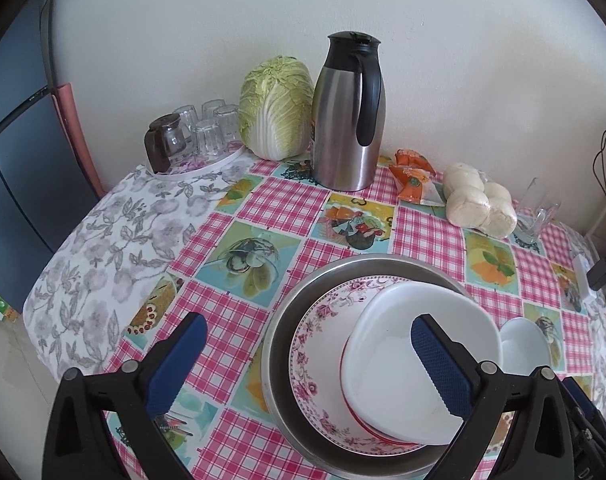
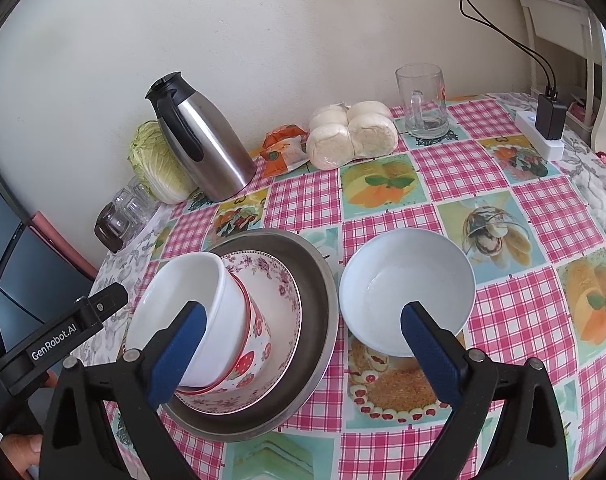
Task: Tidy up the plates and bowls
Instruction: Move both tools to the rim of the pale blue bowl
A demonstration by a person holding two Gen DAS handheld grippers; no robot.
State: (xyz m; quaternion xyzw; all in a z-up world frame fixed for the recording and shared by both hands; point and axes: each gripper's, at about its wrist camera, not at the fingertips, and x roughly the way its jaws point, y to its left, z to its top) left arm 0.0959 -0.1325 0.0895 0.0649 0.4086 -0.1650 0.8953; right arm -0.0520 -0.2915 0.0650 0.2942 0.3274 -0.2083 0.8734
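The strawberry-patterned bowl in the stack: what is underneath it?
The strawberry-patterned bowl leans tilted on a pink floral plate, which lies in a wide metal pan. The bowl hides the plate's centre, so anything there cannot be seen.

The floral plate (image 1: 319, 344) lies half hidden under the tilted bowl (image 1: 415, 356). A packet (image 1: 413, 178) shows print too small to read. The mug (image 1: 537, 212) is partly blocked by the buns (image 1: 479, 200).

"GenRobot.AI" stands in white on the left tool (image 2: 69, 330) arm.
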